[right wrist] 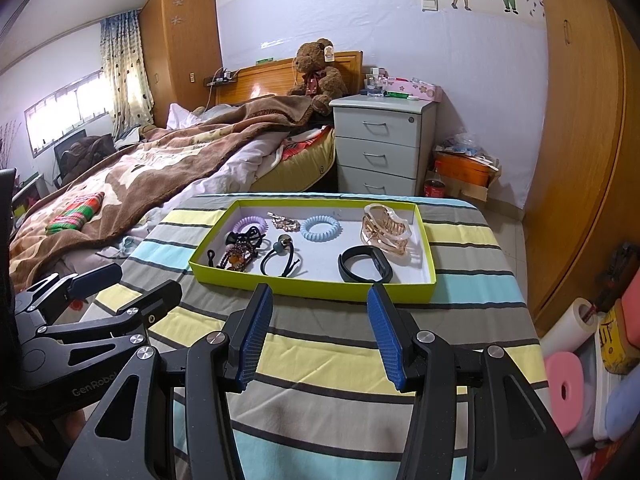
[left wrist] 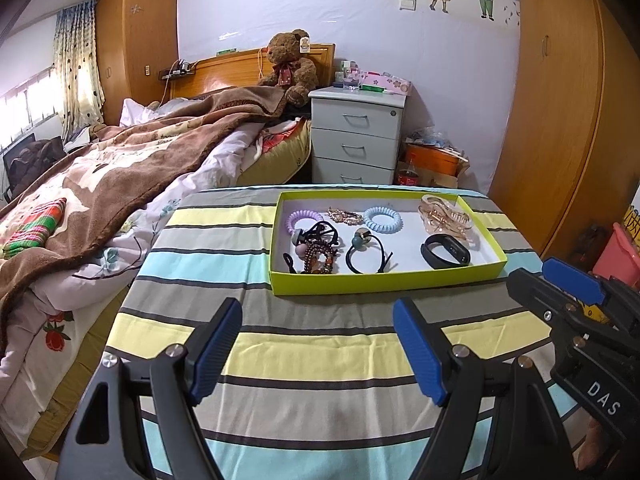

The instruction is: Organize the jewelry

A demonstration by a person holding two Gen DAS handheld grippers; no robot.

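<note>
On the striped tablecloth (left wrist: 304,356), left wrist view:
Tray: lime-green tray (left wrist: 384,282) ahead holds all the jewelry.
Handling: black wristband (left wrist: 446,257) looks light and flexible, best pinched across its band; clear hair claw (left wrist: 442,214) likely brittle.
Left gripper (left wrist: 318,350): jaws wide apart, empty, above the cloth short of the tray.

Right wrist view:
Contents: blue coil tie (right wrist: 321,228), purple coil tie (right wrist: 250,224), beaded bracelets (right wrist: 238,258) tangled, probably snag-prone.
Right gripper (right wrist: 320,338): jaws parted, empty, angled down toward the tray's near wall.

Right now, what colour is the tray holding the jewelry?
Lime green outside, white inside: the tray shows best in the right wrist view.
</note>
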